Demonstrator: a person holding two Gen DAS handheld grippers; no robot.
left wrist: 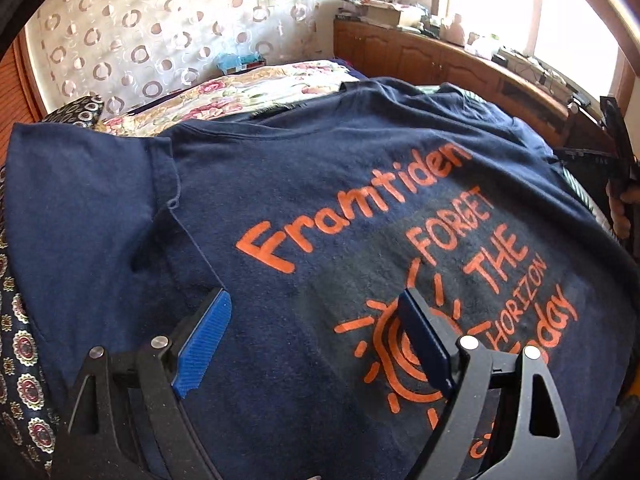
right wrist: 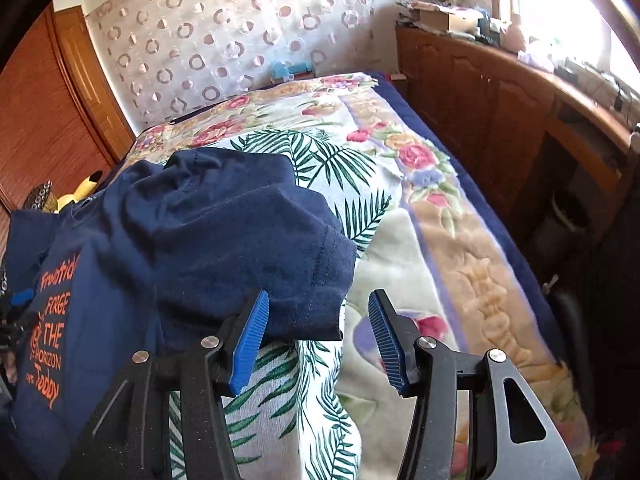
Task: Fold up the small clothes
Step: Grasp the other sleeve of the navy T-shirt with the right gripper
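Note:
A navy T-shirt (left wrist: 320, 184) with orange lettering lies spread on the bed and fills the left wrist view. My left gripper (left wrist: 314, 296) hovers just over its printed front, jaws wide open, with only flat cloth below them. In the right wrist view the shirt's sleeve (right wrist: 240, 232) lies rumpled and folded inward. My right gripper (right wrist: 319, 300) stands open at the sleeve's hem: the left pad (right wrist: 250, 340) is against the cloth, the right pad (right wrist: 386, 344) is clear of it. The right gripper (left wrist: 620, 160) also shows at the right edge of the left wrist view, held by a hand.
Under the shirt lie a palm-leaf cloth (right wrist: 320, 152) and a floral blanket (right wrist: 440, 240). A wooden cabinet (right wrist: 500, 112) with clutter on top runs along the bed's right side. A dark patterned fabric (left wrist: 24, 360) lies at the left; a curtain (left wrist: 160, 32) hangs behind.

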